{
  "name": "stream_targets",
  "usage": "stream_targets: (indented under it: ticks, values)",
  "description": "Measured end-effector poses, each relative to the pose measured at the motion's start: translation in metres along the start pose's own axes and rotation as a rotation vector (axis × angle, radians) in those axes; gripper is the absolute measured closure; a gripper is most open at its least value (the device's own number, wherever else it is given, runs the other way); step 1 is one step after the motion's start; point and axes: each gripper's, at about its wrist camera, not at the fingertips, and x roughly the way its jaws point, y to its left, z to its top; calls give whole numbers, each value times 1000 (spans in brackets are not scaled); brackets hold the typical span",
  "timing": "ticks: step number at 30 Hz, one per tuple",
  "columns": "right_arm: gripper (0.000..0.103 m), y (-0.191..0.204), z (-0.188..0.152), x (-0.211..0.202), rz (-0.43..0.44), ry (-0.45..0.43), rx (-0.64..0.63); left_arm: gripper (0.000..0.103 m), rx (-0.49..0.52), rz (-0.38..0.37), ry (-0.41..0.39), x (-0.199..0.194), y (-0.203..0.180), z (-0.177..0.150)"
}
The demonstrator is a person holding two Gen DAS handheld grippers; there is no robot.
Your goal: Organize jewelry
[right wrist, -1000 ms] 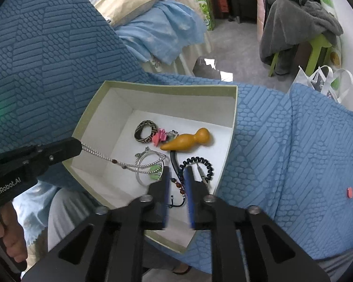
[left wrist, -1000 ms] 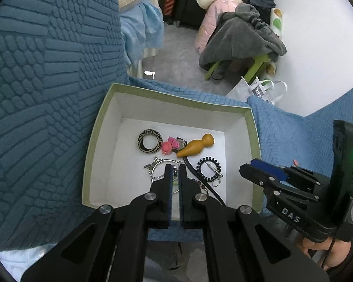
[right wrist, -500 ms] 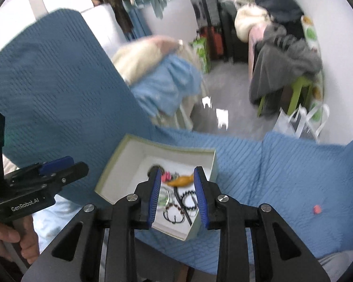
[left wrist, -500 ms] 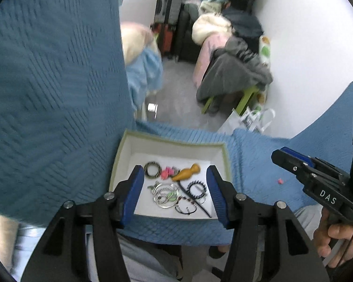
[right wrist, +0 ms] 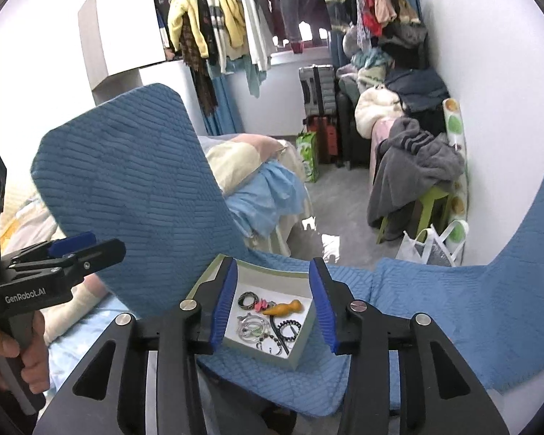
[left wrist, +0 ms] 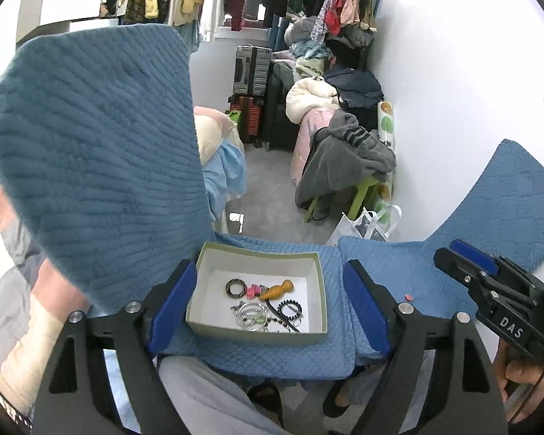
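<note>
Left wrist view shows the left gripper (left wrist: 268,306) and right gripper (right wrist: 273,306) both wide open, empty, above the box (left wrist: 322,290) holding jewelry (left wrist: 263,306) on the blue cushion (left wrist: 380,257); collecting looks finished, perhaps only withdrawing remains.

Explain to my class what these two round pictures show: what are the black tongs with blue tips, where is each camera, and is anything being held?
No robot is here. A person holds a hand-operated two-finger black gripper in each hand, and a fisheye camera on each looks forward along its fingers.

In the left wrist view, the left gripper has its blue-padded fingers spread wide; the right gripper shows at the side. In the right wrist view, the right gripper is also open, with the left gripper at the left edge. Neither holds anything.

Below both sits a green-rimmed white cardboard box on a blue quilted seat cover. Inside lie an orange gourd-shaped pendant, a dark patterned ring, a black beaded bracelet and silver chain jewelry.
</note>
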Motion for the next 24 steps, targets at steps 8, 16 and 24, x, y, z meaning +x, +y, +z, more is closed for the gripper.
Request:
stream_targets:
  ticks: [8,16,24]
  values:
    - [29,8,-33,-12,-47,-22,1,2,-14,15,-13,-7,9,-29]
    - [4,9,-63,1,-66,-13,38,1,-24,78,-1,5,25,-55]
    - [1,13,-85,14,-95,9,-1,1,-9,81,35,25,29,-77]
